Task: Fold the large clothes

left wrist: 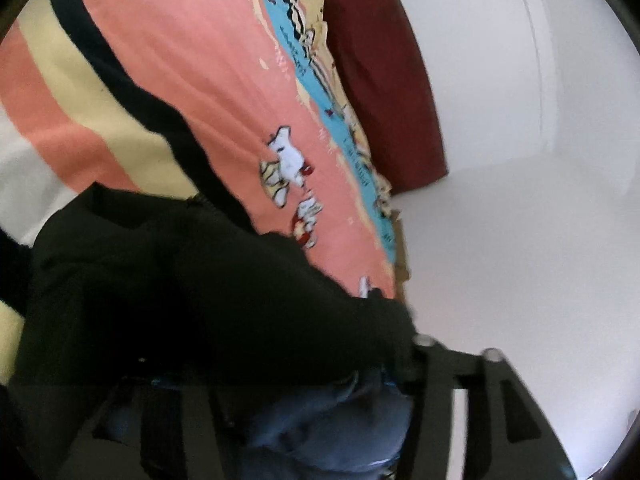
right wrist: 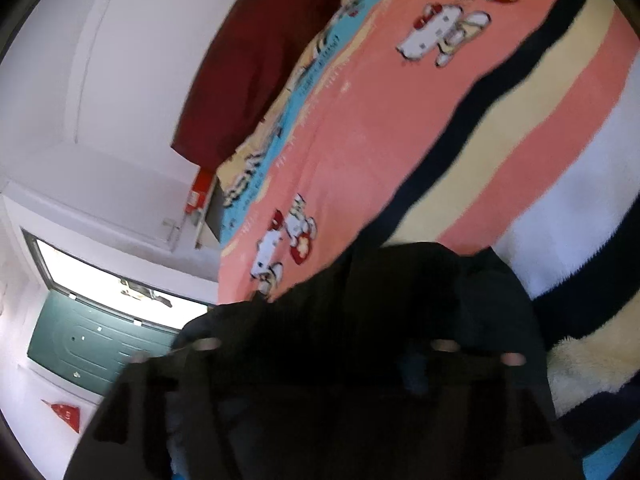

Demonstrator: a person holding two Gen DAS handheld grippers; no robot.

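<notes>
**Black garment bunched at both grippers, over the cartoon bedspread**

Held low over a bed: black garment [left wrist: 192, 300] heaped across the left gripper [left wrist: 340, 412], draping onto the pink cartoon-print bedspread [left wrist: 208, 92]. Same dark cloth [right wrist: 360, 320] piled over the right gripper [right wrist: 320, 360], hiding the gap between its fingers. Left fingers seemingly closed on cloth, with blue denim-like fabric [left wrist: 328, 432] showing between them; true clamp state impossible to tell through the blur and the folds. Same for the right: fingers buried, state not readable. Dark red headboard [left wrist: 380, 92] beyond the bedspread, white wall [left wrist: 520, 160] beside it, striped fleece blanket [right wrist: 580, 208] at the right-hand side.

Likely risks: black-on-black cloth concealing which layer is pinched, so a lift may drag two layers or the blue fabric along. Uneven grips could skew the fold line. Loose drape might snag on finger hardware and slip free mid-fold.
</notes>
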